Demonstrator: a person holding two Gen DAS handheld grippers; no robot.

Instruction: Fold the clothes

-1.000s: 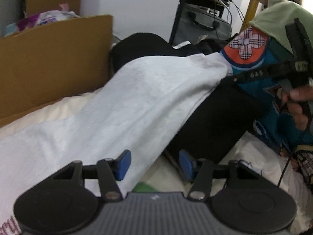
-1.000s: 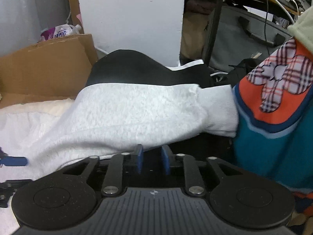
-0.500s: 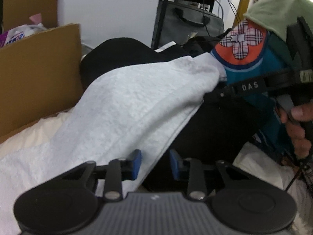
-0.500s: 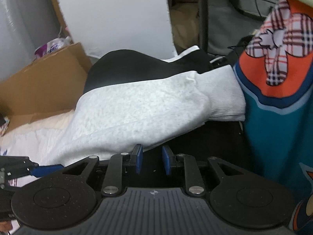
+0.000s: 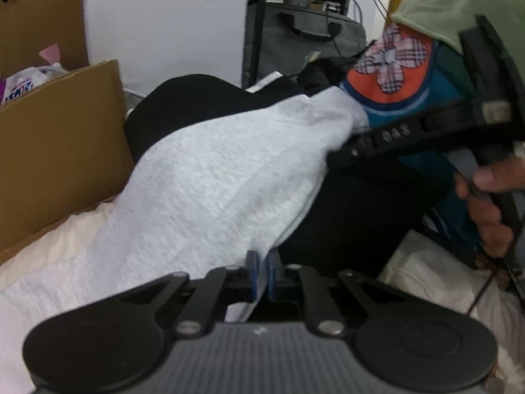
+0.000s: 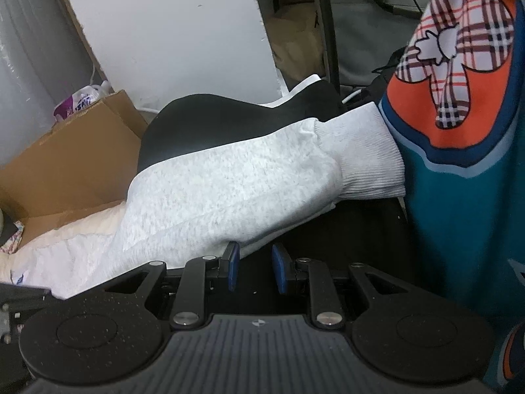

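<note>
Your left gripper (image 5: 261,274) is clamped on the near edge of the grey sweatshirt sleeve (image 5: 223,177), blue pads pinched together with cloth between them. Your right gripper (image 6: 252,267) has its pads apart with a clear gap, nothing held; the sleeve hem sits just at the left pad. The sleeve lies stretched from near left to far right across a black garment (image 6: 210,121), ribbed cuff (image 6: 364,154) at the far end, touching the teal and orange garment (image 6: 459,180) on the right. My read on the step: you're mid sleeve-fold, one grip set, the other hand either regripping or just let go; the pictures can't settle which. If you're carrying the sleeve over, it needs a second hold nearer the cuff so the cloth stays taut and doesn't sag onto the black garment. Watch the pinch: it's thin, right on the hem. Count: one grey sleeve in view, one black garment, one teal and orange garment, one pale green cloth (image 5: 459,3) far right, one cardboard box (image 5: 59,151) far left, two grippers, one hand (image 5: 489,207) visible on the right one's handle.
</note>
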